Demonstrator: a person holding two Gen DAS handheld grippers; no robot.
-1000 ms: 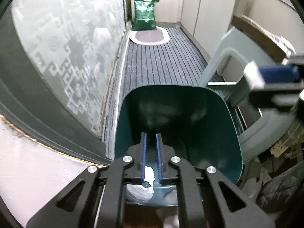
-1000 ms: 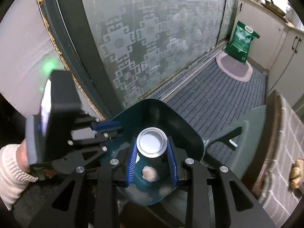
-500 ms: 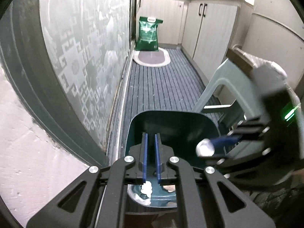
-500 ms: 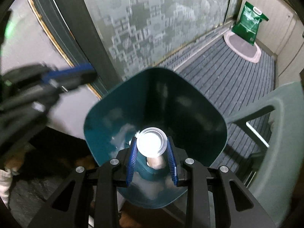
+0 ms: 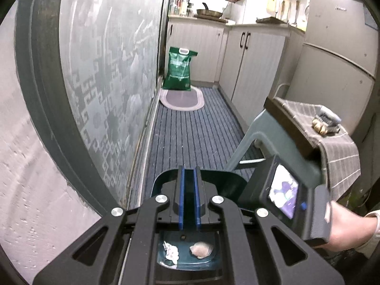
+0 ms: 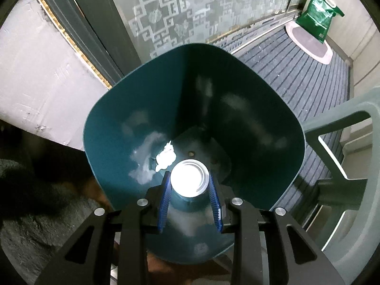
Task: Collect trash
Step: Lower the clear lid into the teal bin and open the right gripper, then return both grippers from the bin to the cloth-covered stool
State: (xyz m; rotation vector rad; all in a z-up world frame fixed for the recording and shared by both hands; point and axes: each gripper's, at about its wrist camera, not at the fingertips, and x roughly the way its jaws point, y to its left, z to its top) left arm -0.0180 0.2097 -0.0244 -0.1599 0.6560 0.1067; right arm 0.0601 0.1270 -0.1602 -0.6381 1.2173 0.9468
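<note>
Silver can (image 6: 189, 177) sits between right gripper (image 6: 190, 198) fingers, low inside teal bin (image 6: 280, 123). Jaws have just been opening, pads look barely off can sides. Crumpled white tissue (image 6: 166, 157) on bin floor just left of can, pinkish wad (image 5: 201, 249) lies right of it. Left gripper (image 5: 189, 200) above bin's near edge, fingers pressed together, nothing between. Green bag (image 5: 179, 69) far down hallway by oval mat (image 5: 182, 99).

Black gripper frames w/ silver screws, blue fingers (image 6: 166, 197), cream knit sleeve (image 5: 372, 216)
</note>
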